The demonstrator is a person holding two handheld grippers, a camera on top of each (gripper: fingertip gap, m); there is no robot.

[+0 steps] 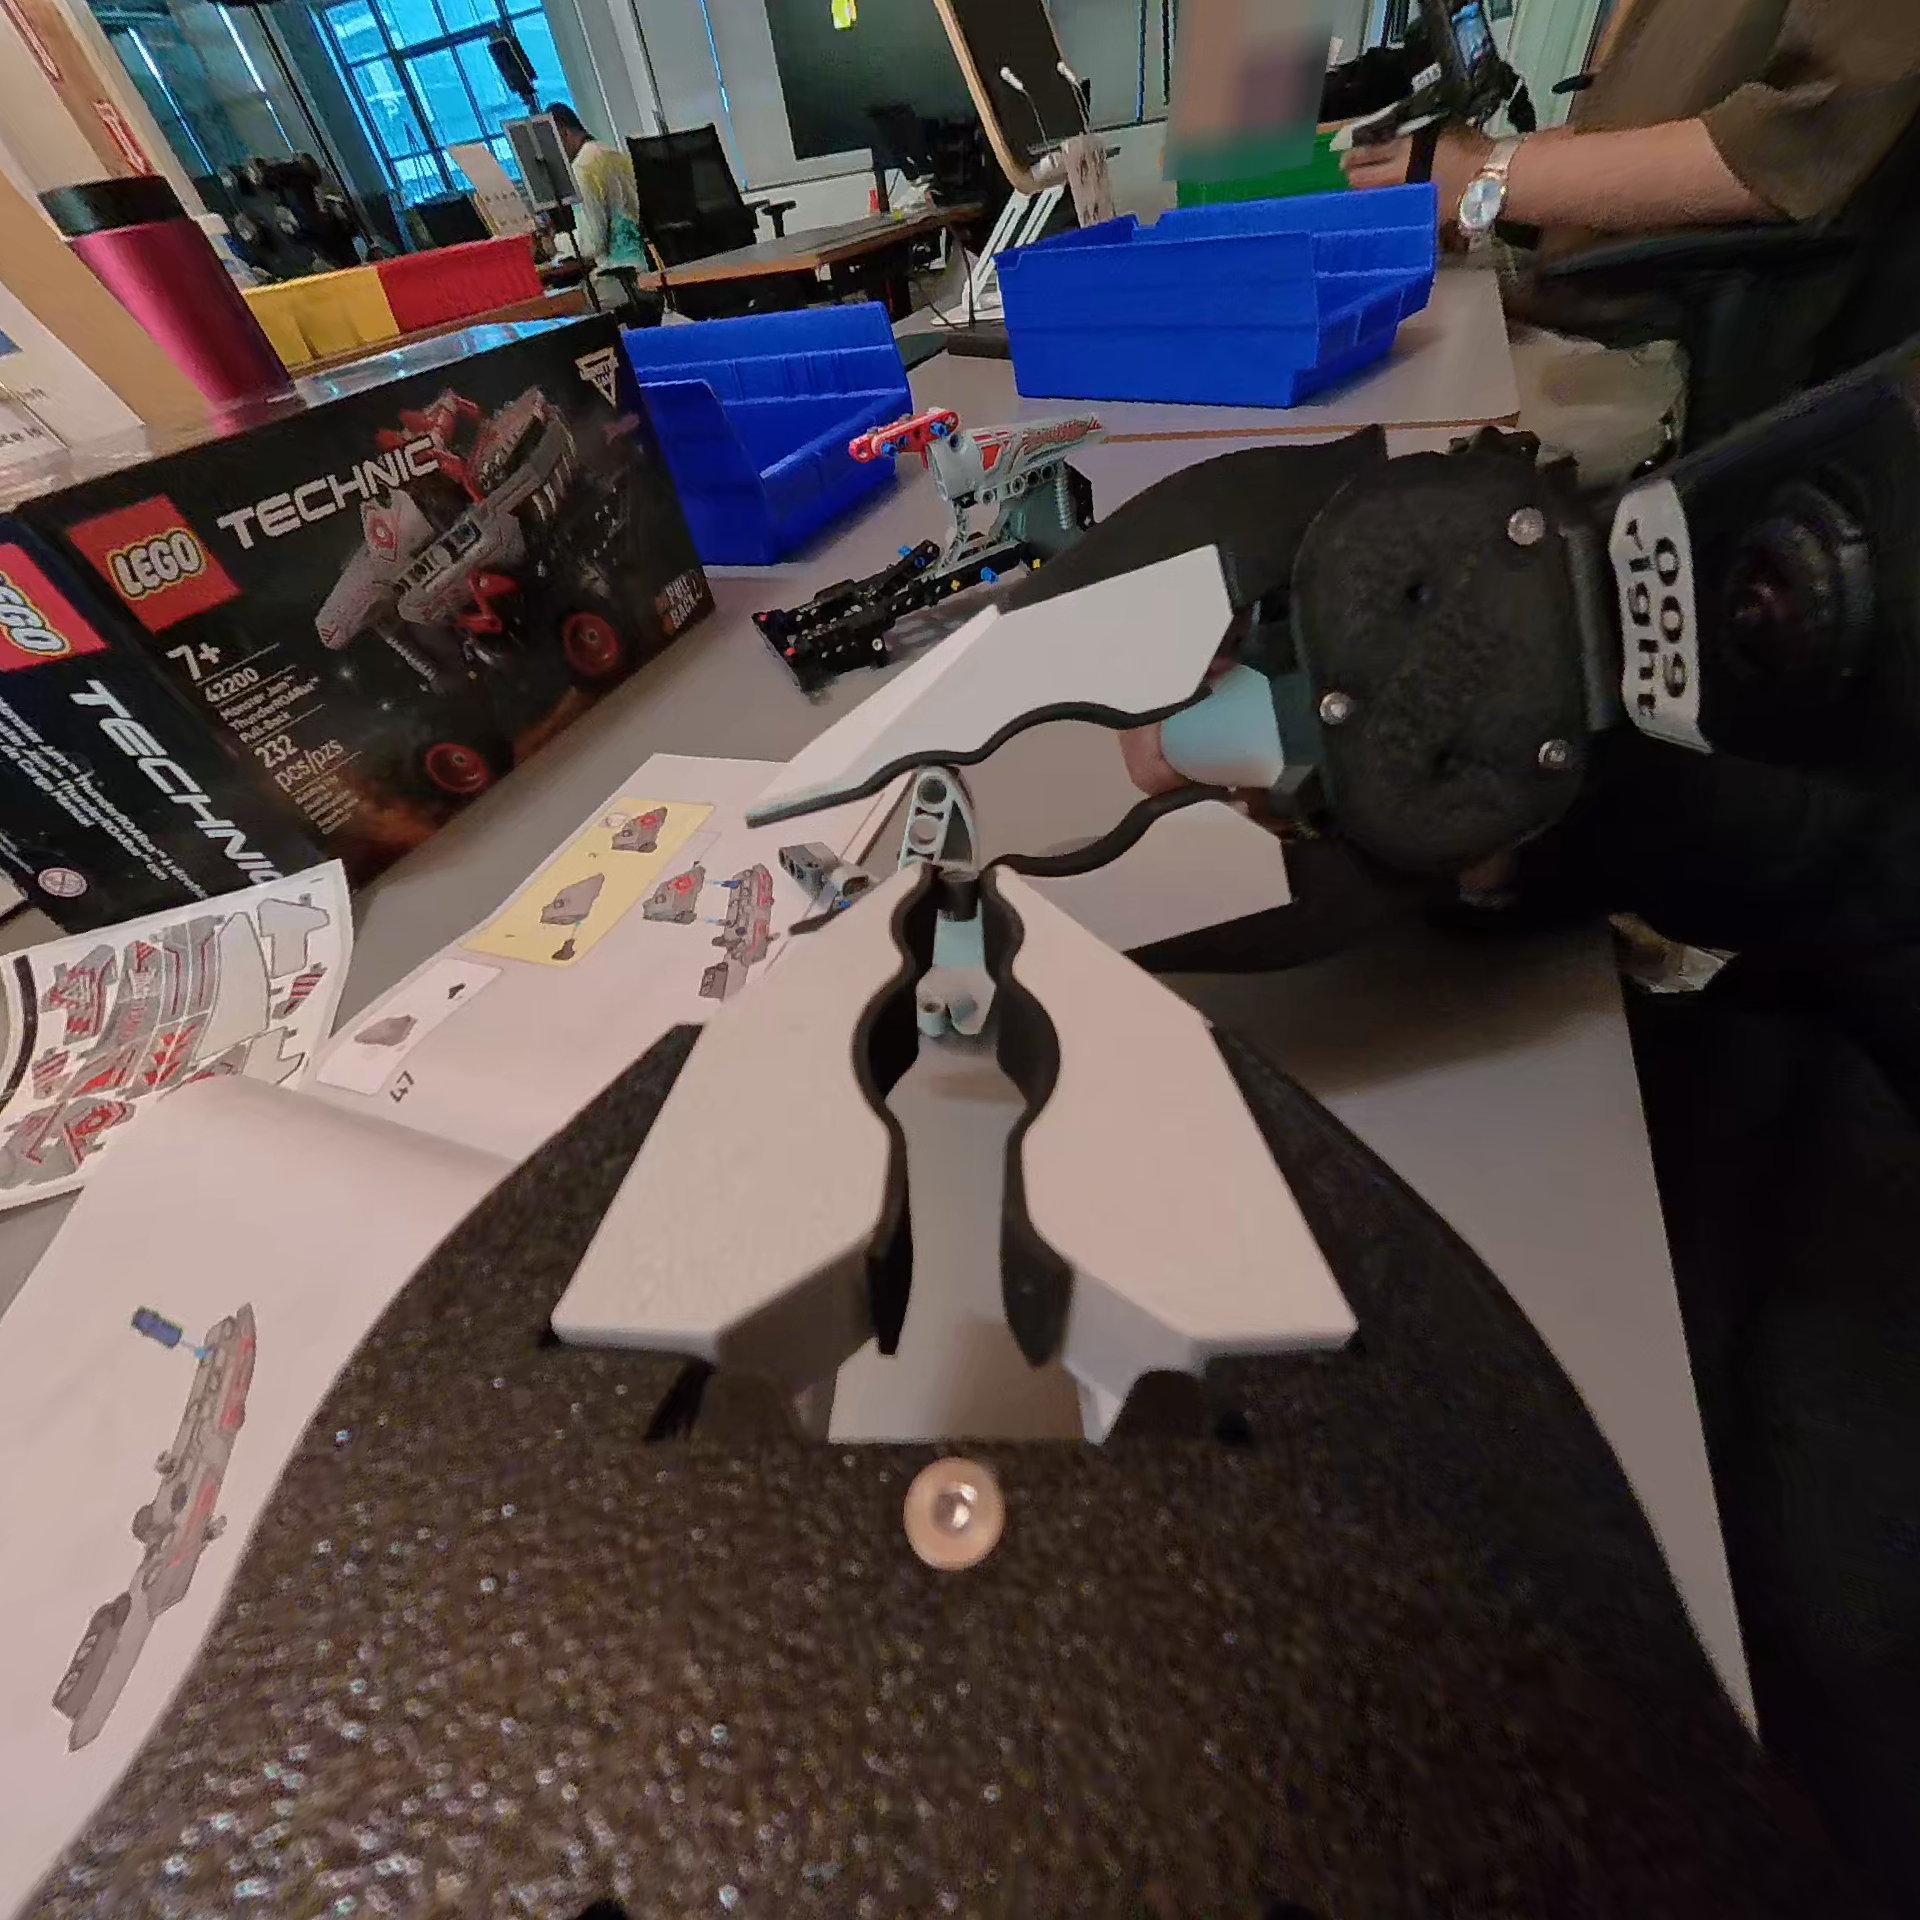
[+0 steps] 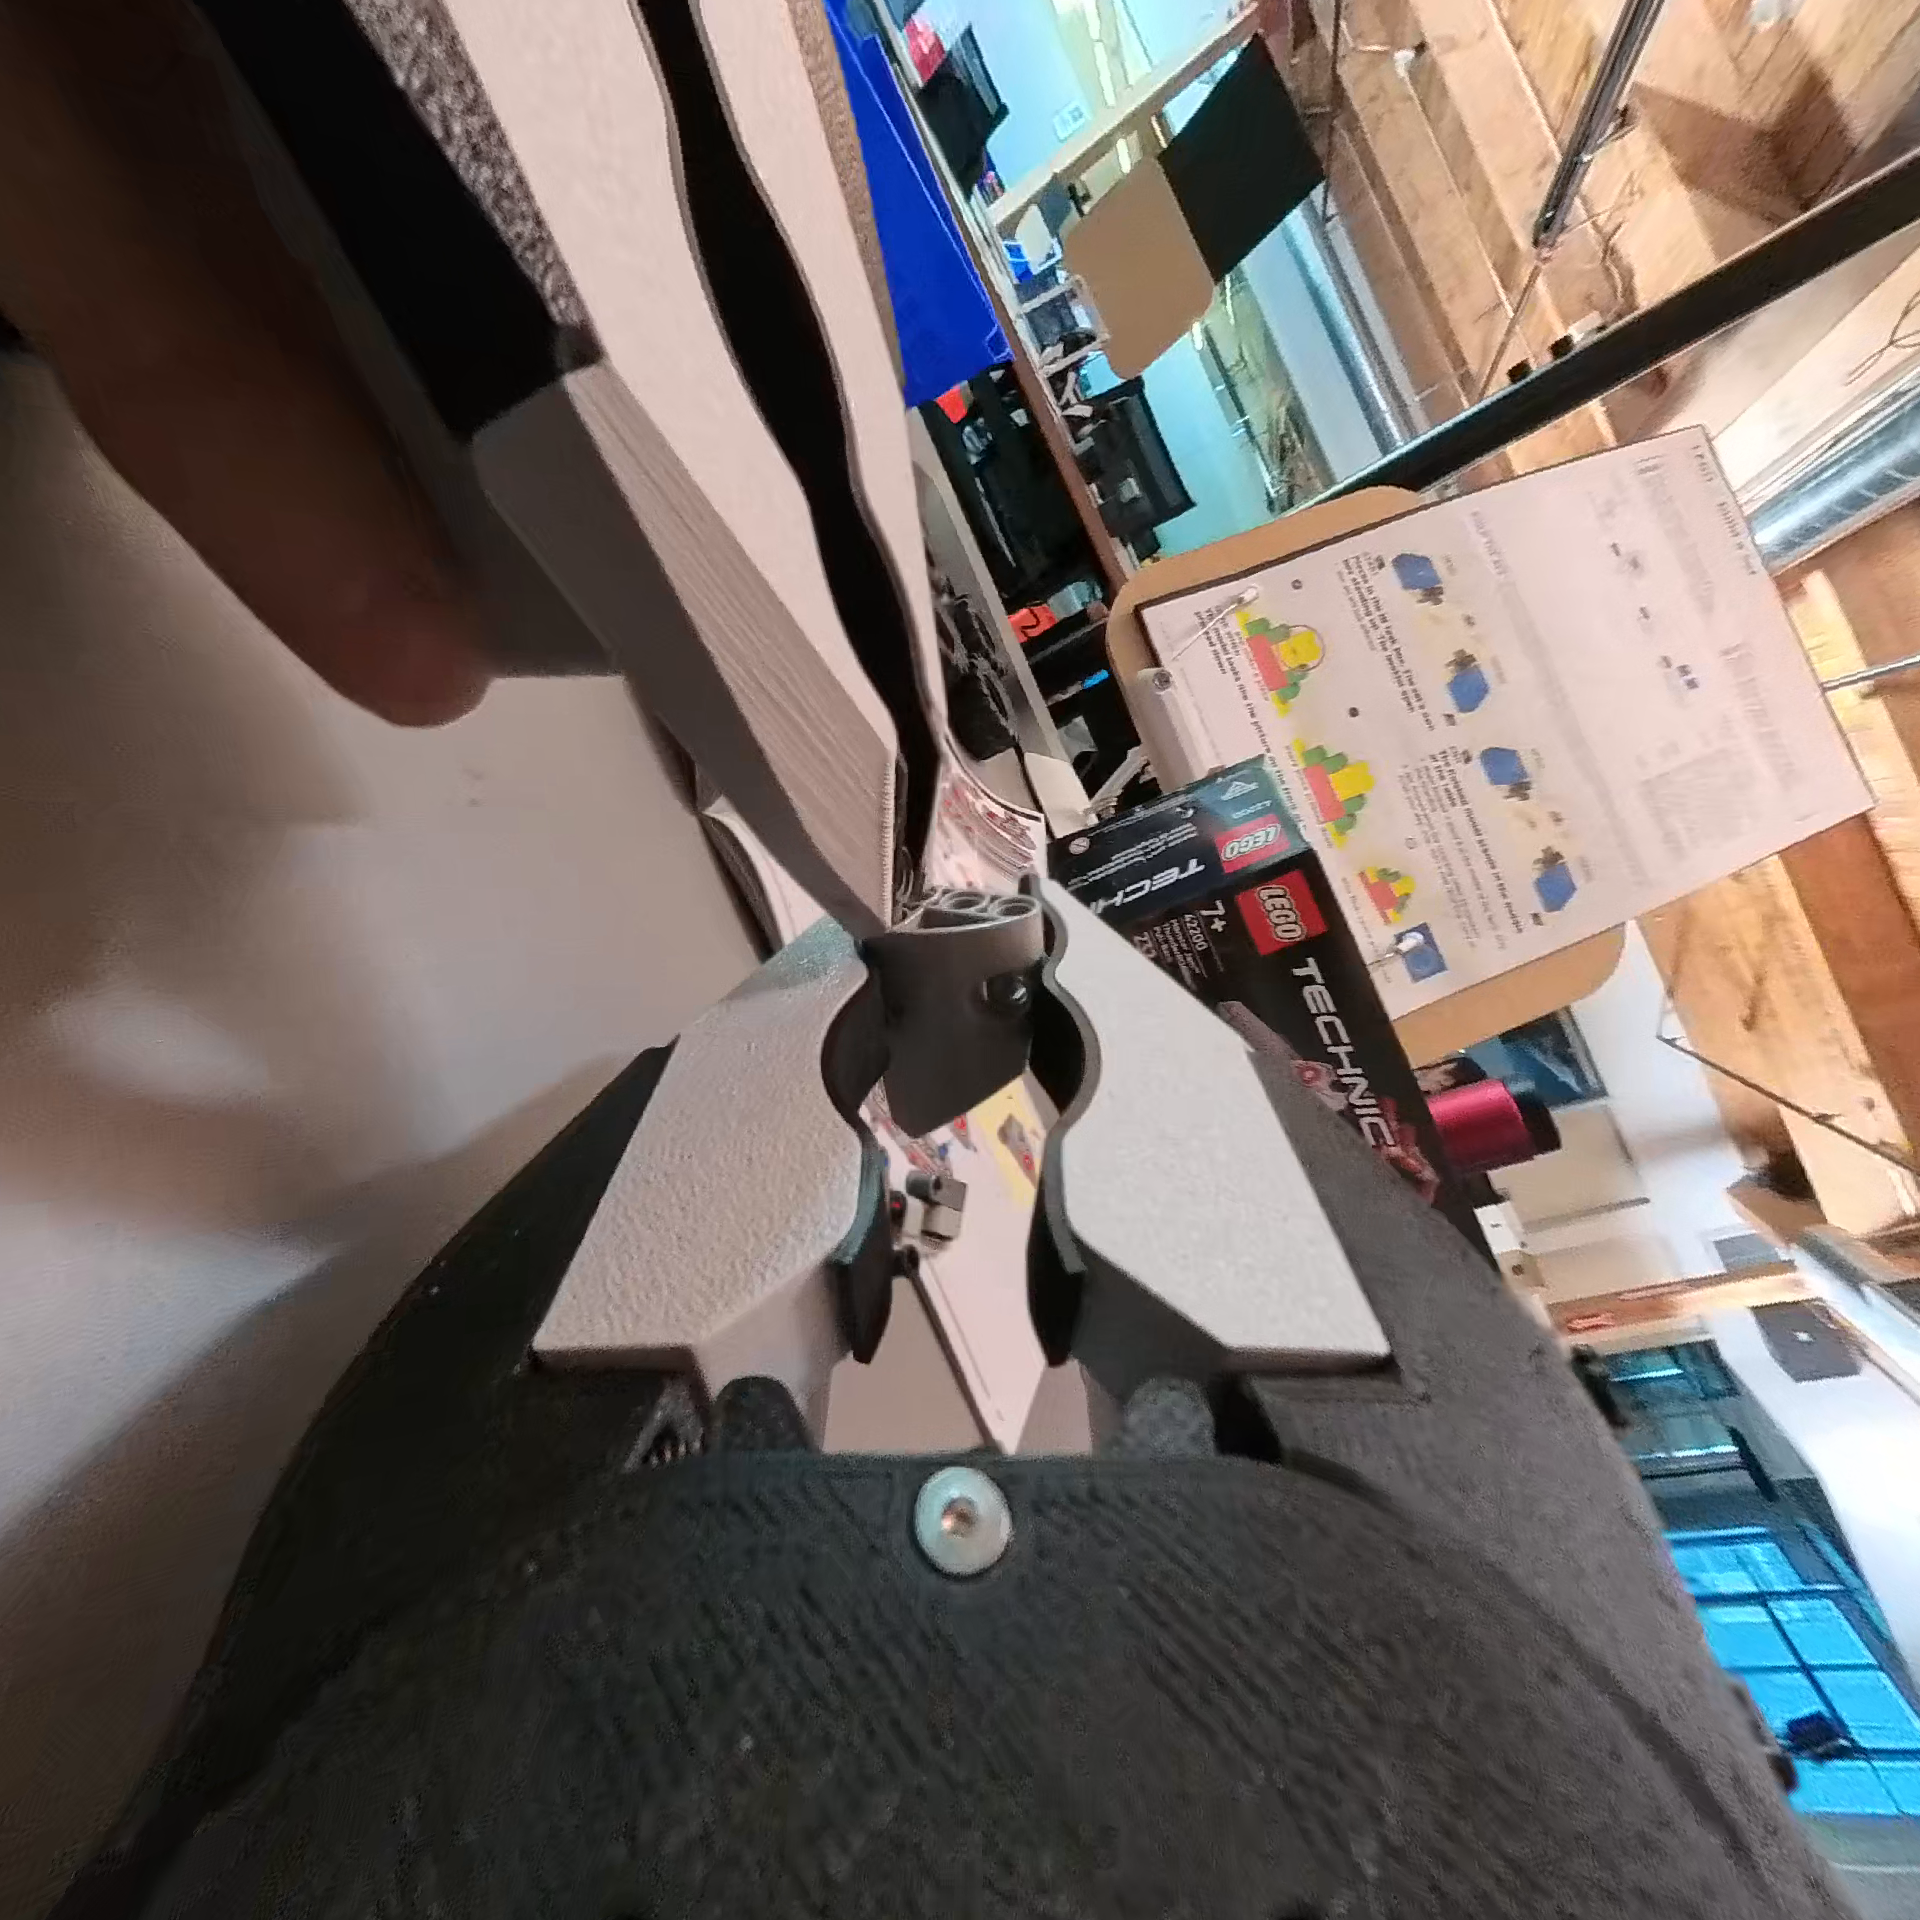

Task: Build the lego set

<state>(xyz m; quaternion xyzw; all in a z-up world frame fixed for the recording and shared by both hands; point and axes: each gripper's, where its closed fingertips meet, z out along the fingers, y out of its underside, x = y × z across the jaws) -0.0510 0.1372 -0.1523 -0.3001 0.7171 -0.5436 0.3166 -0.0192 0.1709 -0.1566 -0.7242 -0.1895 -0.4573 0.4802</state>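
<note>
Left of the scene, the black set box (image 1: 343, 613) stands on the grey table (image 1: 1455, 1091), with a sticker sheet (image 1: 166, 1018) and the open instruction booklet (image 1: 582, 935) lying before it. At centre, the left gripper (image 1: 951, 925) has its fingers clamped on a pale blue connector (image 1: 951, 977) carrying a black pin (image 1: 956, 894) at its far end. Directly beyond and touching it, the right gripper (image 1: 940, 821), turned on its side, has its fingers closed on a curved grey panel piece (image 2: 940, 997). The step in hand appears to be joining these two parts in mid-air, above the booklet; the next move probably calls for lining the pin up with a hole in the panel and pressing the parts together without either twisting in its grip. A small grey element (image 1: 826, 868) lies on the booklet, and the partly built chassis (image 1: 935, 561) rests farther back. Of the containers, the near blue bin (image 1: 769, 436) and the far blue bin (image 1: 1226, 301) show no visible contents from this angle.
</note>
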